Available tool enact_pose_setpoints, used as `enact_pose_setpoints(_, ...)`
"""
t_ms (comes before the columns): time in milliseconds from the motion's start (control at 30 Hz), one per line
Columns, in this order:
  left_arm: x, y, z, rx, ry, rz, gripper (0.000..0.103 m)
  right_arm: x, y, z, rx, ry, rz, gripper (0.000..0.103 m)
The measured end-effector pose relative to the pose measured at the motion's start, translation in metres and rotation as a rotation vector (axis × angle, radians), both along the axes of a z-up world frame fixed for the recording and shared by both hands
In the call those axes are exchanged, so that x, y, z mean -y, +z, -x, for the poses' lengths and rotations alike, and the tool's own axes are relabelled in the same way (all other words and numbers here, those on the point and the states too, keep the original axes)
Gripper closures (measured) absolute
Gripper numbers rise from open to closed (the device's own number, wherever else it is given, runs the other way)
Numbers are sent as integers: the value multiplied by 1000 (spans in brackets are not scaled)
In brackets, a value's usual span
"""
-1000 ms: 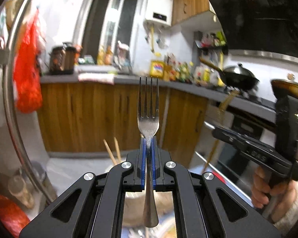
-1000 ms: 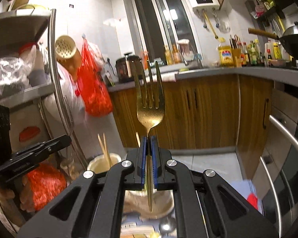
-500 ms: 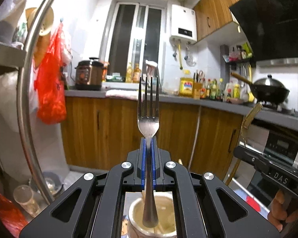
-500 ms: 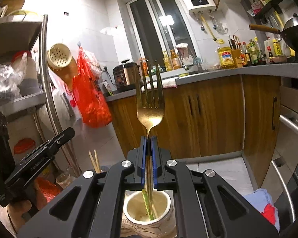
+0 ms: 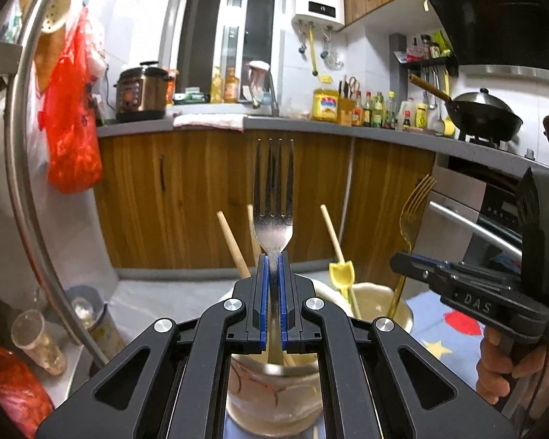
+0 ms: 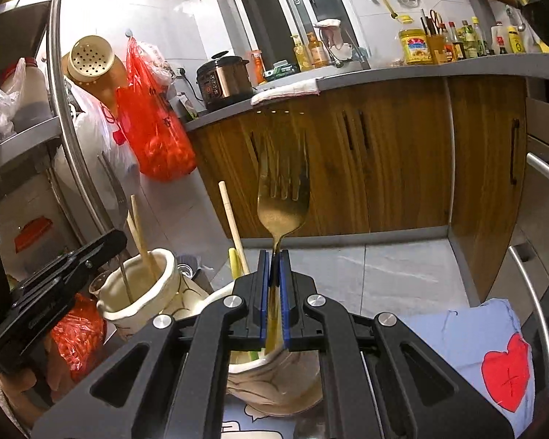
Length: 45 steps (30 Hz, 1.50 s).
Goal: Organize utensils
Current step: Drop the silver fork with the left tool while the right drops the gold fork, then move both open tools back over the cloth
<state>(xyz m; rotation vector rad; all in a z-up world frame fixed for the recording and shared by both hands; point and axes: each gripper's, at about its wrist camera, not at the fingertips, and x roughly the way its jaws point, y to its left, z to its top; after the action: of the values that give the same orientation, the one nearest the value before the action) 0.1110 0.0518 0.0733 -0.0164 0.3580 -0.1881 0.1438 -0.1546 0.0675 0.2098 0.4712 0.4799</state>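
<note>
My left gripper is shut on a silver fork, held upright with its handle down inside a cream ceramic cup that holds wooden chopsticks. My right gripper is shut on a gold fork, upright, its handle down in a second cream cup with a chopstick and a yellow-green utensil. The right gripper and gold fork also show in the left wrist view, over the right-hand cup. The left-hand cup shows in the right wrist view.
A steel rack pole and red plastic bags stand at the left. Wooden cabinets run behind under a grey counter with a rice cooker and bottles. A blue cloth with a red heart lies at the right.
Both grippers have come down with their forks, so the fork handles now reach into the two cups, and the cups sit closer beneath the fingers.
</note>
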Motion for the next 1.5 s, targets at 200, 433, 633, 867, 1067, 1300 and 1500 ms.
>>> enact_pose_setpoints(200,-4,-6,-5,-36,0,6,97,-1,0,-3,-5,-15,5,97)
enact_pose_setpoints(433,1,-9,-6,-49,-19,-4,97,-1,-1,-7,-17,-50,12,96)
enact_pose_setpoints(633,8,-10,-7,-46,-33,-16,97,0,-2,-9,-30,-49,5,96)
enact_pose_setpoints(867,8,-9,-6,-47,-28,-23,94,2,-2,-8,-29,-49,6,85)
enact_pose_setpoints(1067,7,8,9,-22,2,-36,86,6,14,8,0,-54,-12,63)
enact_pose_setpoints(1300,4,28,43,-30,61,-95,42,20,32,42,-40,-68,-16,34)
enact_pose_setpoints(1500,1,36,76,-75,83,-97,23,30,19,70,-149,-51,18,24)
